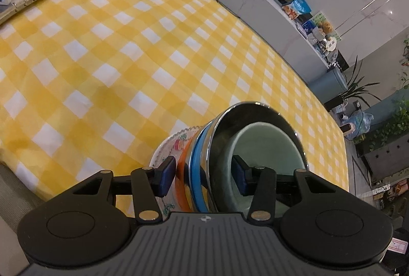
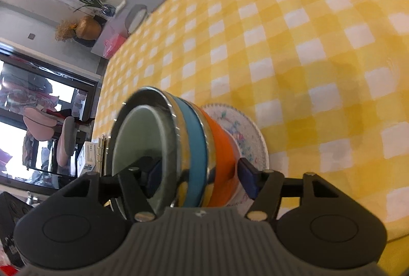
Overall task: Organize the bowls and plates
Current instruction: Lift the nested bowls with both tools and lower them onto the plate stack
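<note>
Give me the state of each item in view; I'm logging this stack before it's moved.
Floral white plate: bottom of stack.
Orange bowl: nested on plate.
Blue-banded steel bowl: nested in orange.
Pale green ceramic bowl: innermost, empty.
Left gripper: clamping stack.
Right gripper: clamping stack.
Ring binder: closed.

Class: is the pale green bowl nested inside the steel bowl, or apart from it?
Nested: the pale green bowl sits within the steel bowl's rim.
</note>
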Tool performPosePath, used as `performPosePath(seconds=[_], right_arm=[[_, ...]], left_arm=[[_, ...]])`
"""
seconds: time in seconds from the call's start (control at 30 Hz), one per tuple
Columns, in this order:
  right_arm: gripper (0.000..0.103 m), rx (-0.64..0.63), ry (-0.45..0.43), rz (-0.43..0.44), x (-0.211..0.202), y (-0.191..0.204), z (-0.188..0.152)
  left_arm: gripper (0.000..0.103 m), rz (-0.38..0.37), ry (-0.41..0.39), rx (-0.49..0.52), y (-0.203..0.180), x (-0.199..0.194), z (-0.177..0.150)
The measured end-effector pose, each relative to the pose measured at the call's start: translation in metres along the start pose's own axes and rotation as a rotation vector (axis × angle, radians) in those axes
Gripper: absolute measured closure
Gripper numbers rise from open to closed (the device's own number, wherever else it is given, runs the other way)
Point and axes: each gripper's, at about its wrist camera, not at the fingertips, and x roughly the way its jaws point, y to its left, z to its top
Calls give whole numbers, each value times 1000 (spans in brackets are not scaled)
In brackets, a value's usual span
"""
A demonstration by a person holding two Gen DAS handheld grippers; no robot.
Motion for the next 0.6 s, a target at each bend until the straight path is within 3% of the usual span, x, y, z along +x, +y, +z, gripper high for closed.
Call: performPosePath(seconds=[0.1, 0.17, 0.27, 0.6], right_arm=[[39, -42, -56, -16, -13, 5, 2], [42, -45, -75, -18, -17, 4, 3], [59, -20, -64, 14, -16, -3, 4], [62, 27, -84, 54, -12, -15, 11]], left_arm=[[49, -5, -14, -8, 0, -6, 1], [57, -13, -19, -16, 2, -8, 2], [59, -15, -15, -15, 2, -9, 2], [62, -3, -26, 17, -5, -9, 8]])
